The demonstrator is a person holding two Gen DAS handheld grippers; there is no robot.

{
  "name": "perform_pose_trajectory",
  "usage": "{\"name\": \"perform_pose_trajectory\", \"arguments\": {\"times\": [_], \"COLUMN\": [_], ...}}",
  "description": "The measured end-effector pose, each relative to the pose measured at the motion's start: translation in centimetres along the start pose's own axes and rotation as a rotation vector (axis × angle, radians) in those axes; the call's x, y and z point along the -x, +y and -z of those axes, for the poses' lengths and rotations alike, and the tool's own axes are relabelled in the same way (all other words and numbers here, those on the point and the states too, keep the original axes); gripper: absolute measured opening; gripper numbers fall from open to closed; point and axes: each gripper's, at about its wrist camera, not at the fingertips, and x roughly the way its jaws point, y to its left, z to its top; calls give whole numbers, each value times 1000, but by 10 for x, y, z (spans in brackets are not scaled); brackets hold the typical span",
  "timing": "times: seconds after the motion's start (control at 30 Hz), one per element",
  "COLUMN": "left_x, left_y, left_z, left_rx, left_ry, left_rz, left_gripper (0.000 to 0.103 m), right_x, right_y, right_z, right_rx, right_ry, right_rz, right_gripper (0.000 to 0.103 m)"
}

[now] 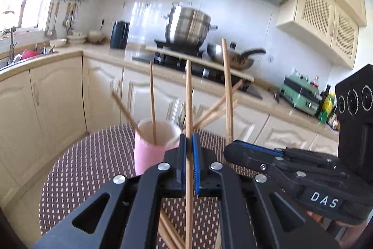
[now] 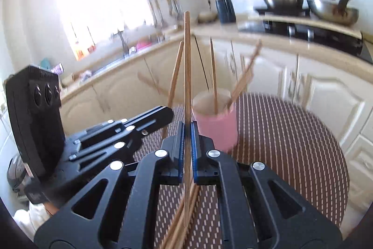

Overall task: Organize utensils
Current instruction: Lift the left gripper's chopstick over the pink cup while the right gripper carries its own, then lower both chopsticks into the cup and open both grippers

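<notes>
A round table (image 1: 93, 167) with a brown dotted cover carries a pink cup (image 1: 151, 151) holding several leaning chopsticks. More chopsticks (image 2: 181, 225) lie loose on the table below the grippers. The left gripper (image 1: 188, 148) pinches one upright chopstick (image 1: 188, 97) between its pads; the right gripper (image 2: 187, 139) likewise clamps another chopstick (image 2: 187, 62), standing just beside the cup.

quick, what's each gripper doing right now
left gripper: shut on a chopstick
right gripper: shut on another chopstick
</notes>
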Motion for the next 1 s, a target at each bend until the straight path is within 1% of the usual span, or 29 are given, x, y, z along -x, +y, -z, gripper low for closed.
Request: {"name": "perform_pose_trajectory", "arguments": {"times": [0.1,0.2,0.33,0.43,0.47,0.53,0.7,0.8,0.87,0.93,1.0], "left_x": [-5,-11,-18,-25,-26,-32,-42,-48,-54,-56,-60], "left_y": [-3,-1,5,13,15,18,26,30,33,34,35], "left_z": [-16,-33,-55,-66,-68,-70,-71,-70,-69,-66,-63], "left_rx": [3,13,31,64,71,86,108,115,112,102,92], "left_ry": [-94,-184,-295,-354,-360,-392,-432,-439,-423,-424,-408], "left_rz": [-19,-41,-85,-96,-88,-105,-126,-134,-132,-149,-145], "left_gripper": [6,6,6,6,6,6,6,6,6,6,6], "right_x": [0,-14,-29,-37,-41,-48,-60,-66,-70,-73,-76], "right_y": [5,16,14,11,10,6,2,-1,-3,-4,-5], "right_z": [-15,-31,-51,-61,-63,-67,-66,-67,-65,-61,-58], "right_rx": [2,15,28,43,46,49,79,89,98,112,127], "right_ry": [-101,-189,-276,-324,-338,-349,-387,-388,-381,-376,-361], "right_rz": [13,46,62,76,75,71,81,80,75,65,70], "right_gripper": [6,6,6,6,6,6,6,6,6,6,6]}}
